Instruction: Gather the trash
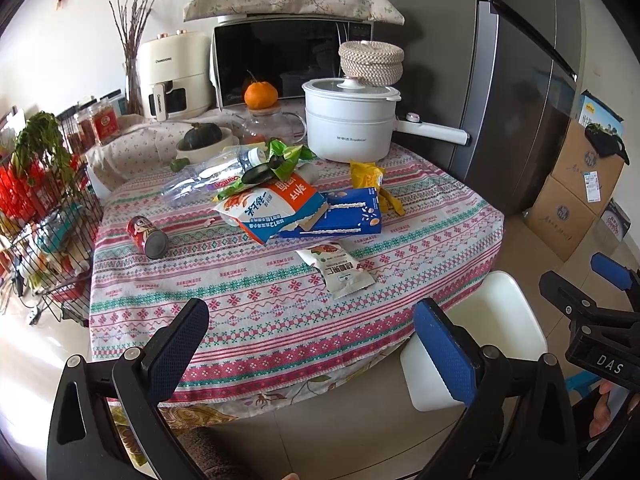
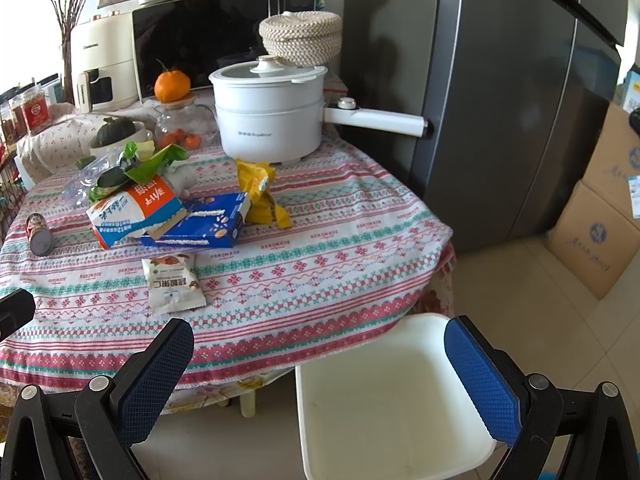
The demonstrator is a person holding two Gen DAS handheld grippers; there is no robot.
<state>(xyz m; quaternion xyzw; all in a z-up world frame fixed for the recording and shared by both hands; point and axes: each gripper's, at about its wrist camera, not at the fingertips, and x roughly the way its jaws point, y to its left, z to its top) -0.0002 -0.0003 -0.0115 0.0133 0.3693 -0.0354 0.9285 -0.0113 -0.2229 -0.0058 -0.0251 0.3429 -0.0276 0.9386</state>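
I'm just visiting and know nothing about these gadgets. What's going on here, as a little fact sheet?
Setting: table with patterned tablecloth, beside a grey fridge
Left gripper: open, empty, short of the table edge
Right gripper: open, empty, over a white bin
Trash on the table: small snack packet, blue box, orange-and-white bag, yellow wrapper, red can on its side, green wrapper, clear plastic bottle
Not trash: white electric pot, orange
Progress: nothing picked up yet
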